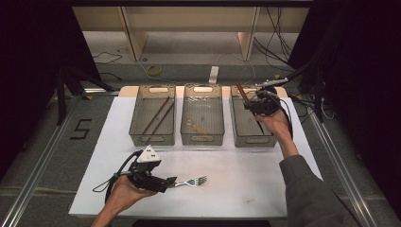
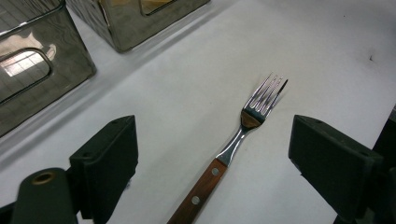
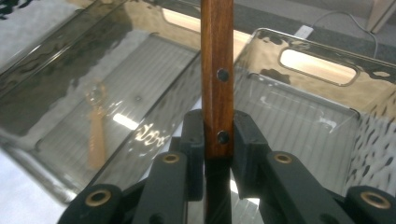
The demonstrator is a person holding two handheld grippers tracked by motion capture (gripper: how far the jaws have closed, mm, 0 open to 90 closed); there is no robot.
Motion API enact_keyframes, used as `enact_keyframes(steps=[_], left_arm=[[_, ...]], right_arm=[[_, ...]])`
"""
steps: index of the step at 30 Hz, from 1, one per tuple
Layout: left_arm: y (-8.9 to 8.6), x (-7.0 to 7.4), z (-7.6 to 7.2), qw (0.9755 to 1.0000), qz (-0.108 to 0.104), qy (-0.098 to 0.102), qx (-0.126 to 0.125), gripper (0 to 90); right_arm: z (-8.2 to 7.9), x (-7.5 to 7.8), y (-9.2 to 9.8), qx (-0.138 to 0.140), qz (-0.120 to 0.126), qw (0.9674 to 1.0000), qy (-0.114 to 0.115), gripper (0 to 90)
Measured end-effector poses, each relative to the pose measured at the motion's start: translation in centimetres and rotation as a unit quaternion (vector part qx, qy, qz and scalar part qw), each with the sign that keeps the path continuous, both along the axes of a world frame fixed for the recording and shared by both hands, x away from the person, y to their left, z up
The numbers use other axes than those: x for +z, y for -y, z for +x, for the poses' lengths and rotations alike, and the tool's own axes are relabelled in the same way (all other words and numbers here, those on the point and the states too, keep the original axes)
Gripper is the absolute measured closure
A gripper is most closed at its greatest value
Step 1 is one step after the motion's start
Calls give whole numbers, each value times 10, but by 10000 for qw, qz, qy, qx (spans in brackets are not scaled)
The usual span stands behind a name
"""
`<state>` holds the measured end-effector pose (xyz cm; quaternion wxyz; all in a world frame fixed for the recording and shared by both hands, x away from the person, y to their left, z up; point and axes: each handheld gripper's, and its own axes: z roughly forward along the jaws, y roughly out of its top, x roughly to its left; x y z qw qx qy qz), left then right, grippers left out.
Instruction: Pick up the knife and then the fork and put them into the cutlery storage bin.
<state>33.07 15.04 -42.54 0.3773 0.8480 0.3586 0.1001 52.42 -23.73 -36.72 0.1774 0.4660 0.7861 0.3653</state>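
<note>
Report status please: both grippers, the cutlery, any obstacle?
Left gripper open around fork on table. Right gripper shut on wooden handle, over right bin. No obstacle.

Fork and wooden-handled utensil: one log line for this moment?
left gripper: open, astride fork | right gripper: shut on wooden-handled utensil, over right bin

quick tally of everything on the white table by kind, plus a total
metal baskets: 3 (left, middle, right)
dark chopsticks in the left basket: 2
small light-coloured utensil in the middle basket: 1
fork lying on the table: 1
wooden-handled utensil clamped in the right hand-held gripper over the right basket: 1
total: 8
</note>
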Motion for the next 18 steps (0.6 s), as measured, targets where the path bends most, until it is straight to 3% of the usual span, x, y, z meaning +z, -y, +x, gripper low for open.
enact_keyframes(steps=[14, 18], left_arm=[[0, -1, 0, 10000, 21, -19, 2, 153], [-1, -1, 0, 10000, 27, -27, -1, 154]], right_arm=[[21, -19, 0, -517, 37, 9982, -291, 761], [23, -22, -4, -545, -56, 9973, -491, 549]])
